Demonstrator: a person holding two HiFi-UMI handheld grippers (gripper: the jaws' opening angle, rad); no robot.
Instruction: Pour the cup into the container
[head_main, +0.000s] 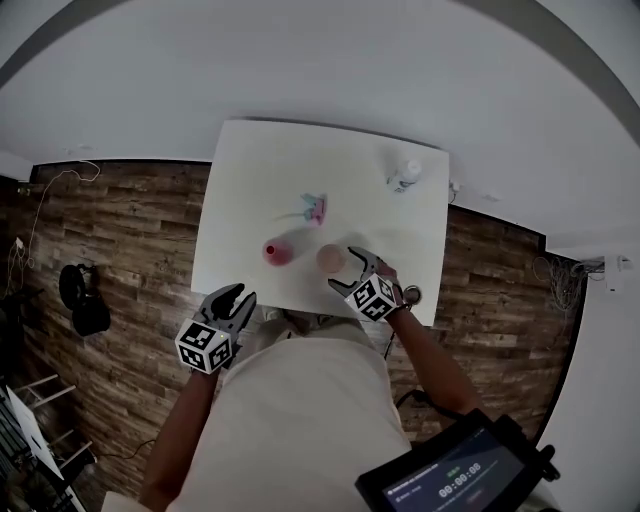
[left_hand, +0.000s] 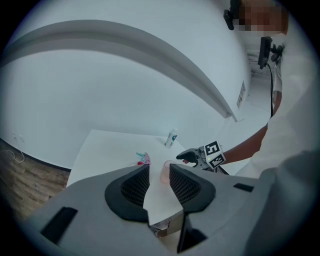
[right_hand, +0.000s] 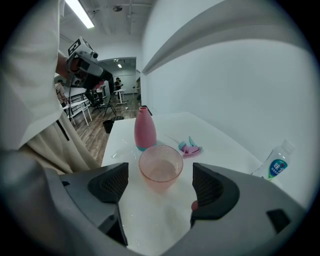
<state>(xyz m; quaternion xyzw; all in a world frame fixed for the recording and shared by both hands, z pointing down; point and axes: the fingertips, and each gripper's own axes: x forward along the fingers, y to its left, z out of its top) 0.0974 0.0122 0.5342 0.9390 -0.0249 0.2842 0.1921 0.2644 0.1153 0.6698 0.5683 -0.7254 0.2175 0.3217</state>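
Pink stuff everywhere lol. Left gripper (head_main: 232, 300) hangs spread and empty off the table's (head_main: 250, 180) near edge, left of the cup (head_main: 331, 259). Pink bottle (head_main: 277, 252) stands just left of the cup. Right gripper (head_main: 362, 265) frames the cup, jaws wide, not touching. Risk imo: an off-centre squeeze tips it, and that edge is close. Plenty of room behind the cup.

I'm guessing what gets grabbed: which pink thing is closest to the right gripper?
The see-through pink cup, just ahead of the right gripper. The tall pink bottle and pink spray top lie farther back.
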